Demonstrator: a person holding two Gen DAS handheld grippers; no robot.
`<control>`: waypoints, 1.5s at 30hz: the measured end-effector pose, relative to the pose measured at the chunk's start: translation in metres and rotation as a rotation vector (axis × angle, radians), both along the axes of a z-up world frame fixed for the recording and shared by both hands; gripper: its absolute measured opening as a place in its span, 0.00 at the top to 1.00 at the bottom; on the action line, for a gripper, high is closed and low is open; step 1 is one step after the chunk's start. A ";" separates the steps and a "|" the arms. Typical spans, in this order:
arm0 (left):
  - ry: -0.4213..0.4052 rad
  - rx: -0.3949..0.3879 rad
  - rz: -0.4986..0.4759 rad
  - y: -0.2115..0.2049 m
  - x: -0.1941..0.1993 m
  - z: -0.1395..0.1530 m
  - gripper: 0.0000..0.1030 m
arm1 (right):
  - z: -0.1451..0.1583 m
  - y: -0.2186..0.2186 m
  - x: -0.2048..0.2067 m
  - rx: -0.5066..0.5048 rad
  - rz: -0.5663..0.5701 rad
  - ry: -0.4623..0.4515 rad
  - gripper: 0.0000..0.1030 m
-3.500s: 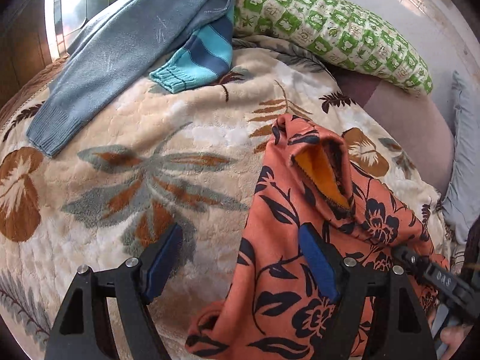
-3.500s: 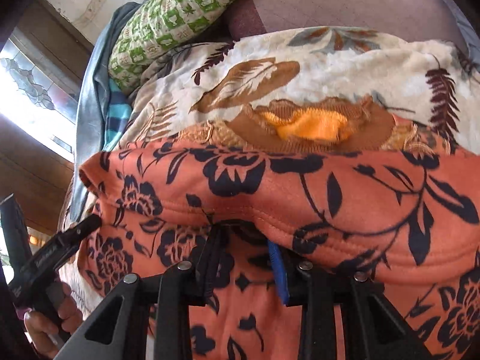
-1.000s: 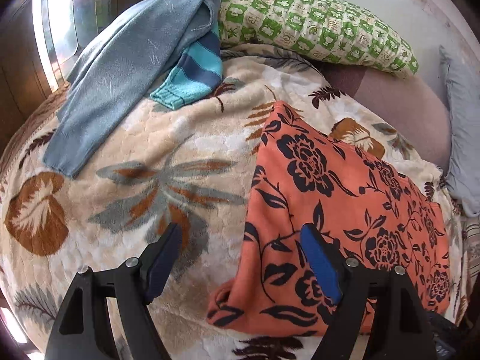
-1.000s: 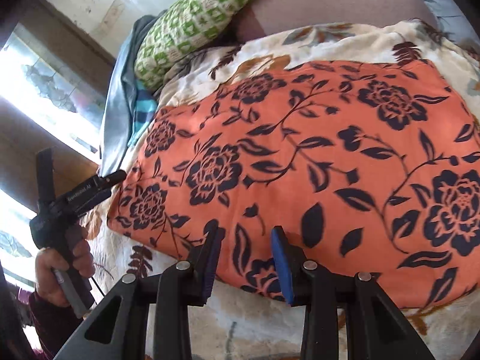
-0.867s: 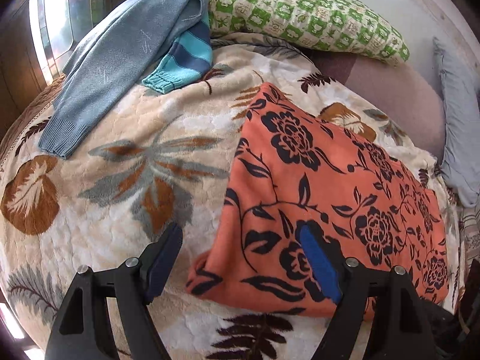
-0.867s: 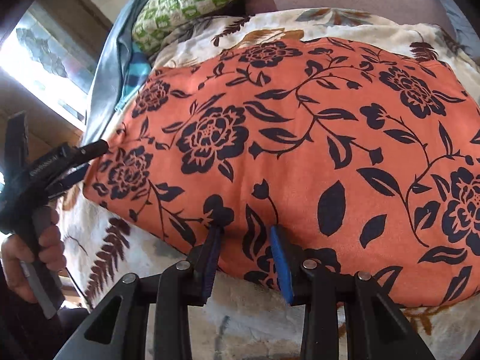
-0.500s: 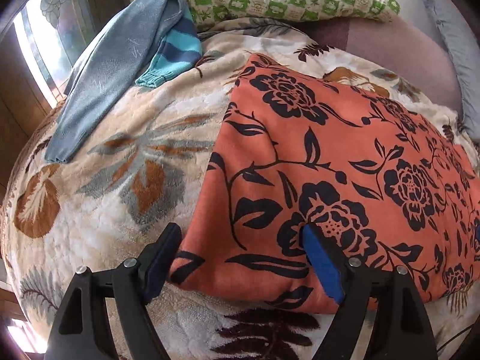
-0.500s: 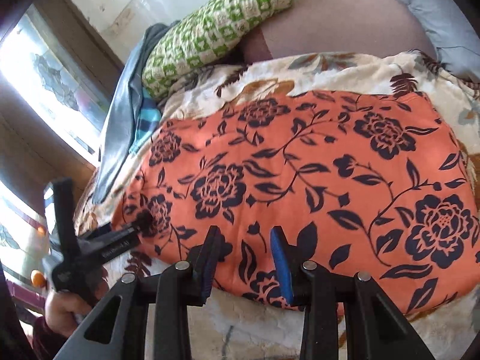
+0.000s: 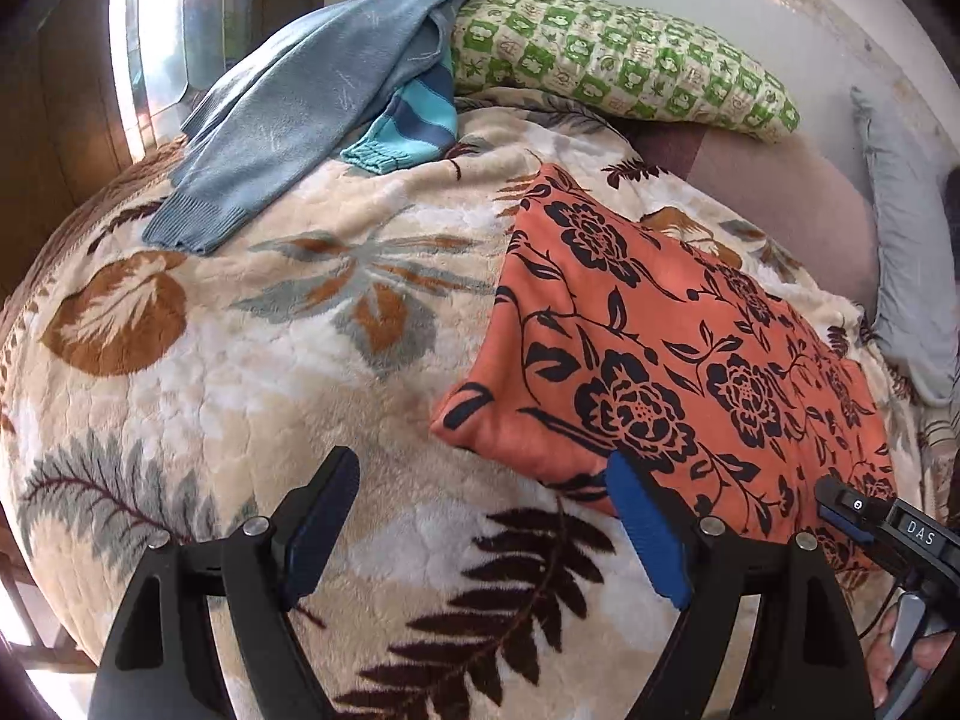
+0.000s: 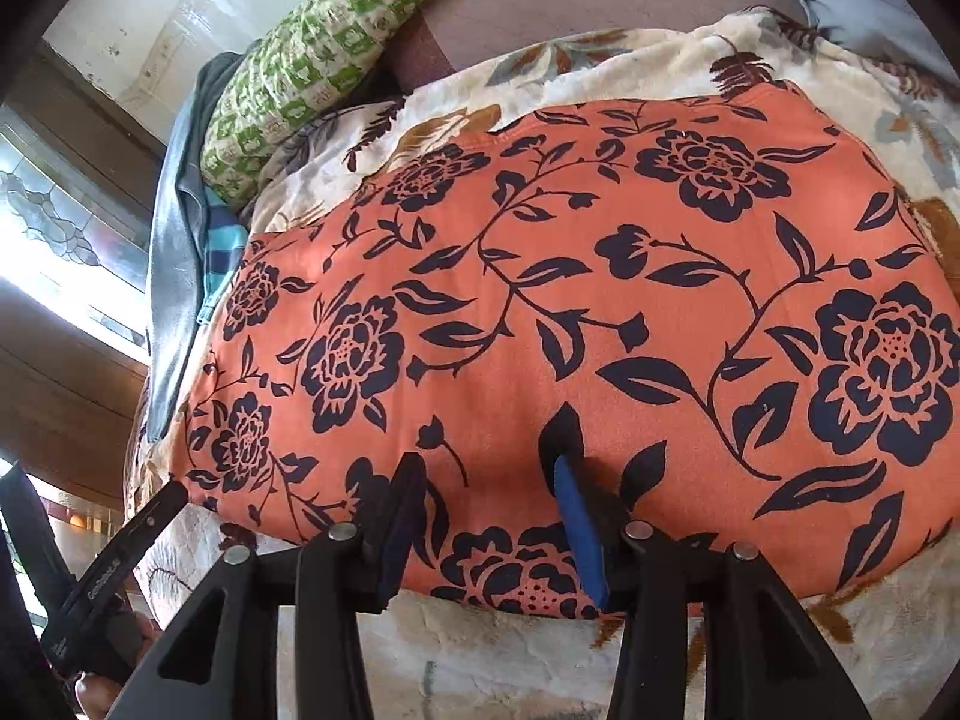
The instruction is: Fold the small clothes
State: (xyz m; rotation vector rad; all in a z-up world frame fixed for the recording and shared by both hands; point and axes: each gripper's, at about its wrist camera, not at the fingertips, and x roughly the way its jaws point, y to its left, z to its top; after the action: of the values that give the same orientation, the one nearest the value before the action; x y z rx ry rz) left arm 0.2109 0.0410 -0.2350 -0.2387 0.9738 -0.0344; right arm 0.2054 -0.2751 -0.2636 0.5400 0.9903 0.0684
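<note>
Where cream leaf-patterned blanket (image 9: 252,360) covers bed, lies folded flat orange floral garment (image 9: 678,354), long axis running from near corner by left gripper toward far right edge. Beyond it, at far edge: green checked pillow (image 9: 618,60), grey-blue sweater (image 9: 300,96), striped teal sleeve (image 9: 408,126). Left gripper (image 9: 474,516) spread wide, grasping nothing, right finger just touching garment's near hem. Right gripper (image 10: 480,504) fingers parted, pressed onto near hem.

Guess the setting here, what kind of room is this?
Most likely a bedroom, work done on a bed: a plush floral blanket covers the surface, a green checked pillow lies at the far end, and an orange floral garment is laid flat on it.
</note>
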 end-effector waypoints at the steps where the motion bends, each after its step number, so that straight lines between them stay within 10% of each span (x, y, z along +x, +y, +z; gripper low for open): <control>1: 0.001 -0.016 0.012 0.003 -0.004 0.001 0.17 | 0.003 0.001 -0.002 0.013 0.000 -0.024 0.53; 6: -0.003 -0.071 0.035 0.007 -0.020 0.000 0.17 | 0.016 0.033 -0.007 0.002 0.079 -0.122 0.53; 13: 0.042 -0.132 0.055 0.016 -0.026 -0.016 0.17 | -0.011 0.077 0.000 -0.123 0.177 -0.007 0.50; 20: 0.040 -0.216 0.079 0.023 -0.019 -0.021 0.17 | 0.025 0.014 -0.020 0.024 0.021 -0.137 0.50; 36: -0.015 -0.338 0.104 0.002 0.039 -0.036 0.15 | 0.024 -0.052 -0.021 0.041 -0.036 -0.097 0.50; 41: -0.005 -0.279 0.052 -0.015 0.051 -0.046 0.61 | 0.015 -0.051 -0.017 -0.005 -0.002 -0.078 0.51; 45: -0.011 -0.327 0.048 -0.011 0.055 -0.049 0.74 | 0.015 -0.044 -0.012 -0.067 0.024 -0.097 0.63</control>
State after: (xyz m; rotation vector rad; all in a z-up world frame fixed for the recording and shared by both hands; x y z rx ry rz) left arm 0.2659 0.0296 -0.2845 -0.5612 0.9481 -0.1515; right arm 0.1935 -0.3195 -0.2487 0.4590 0.9019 0.0815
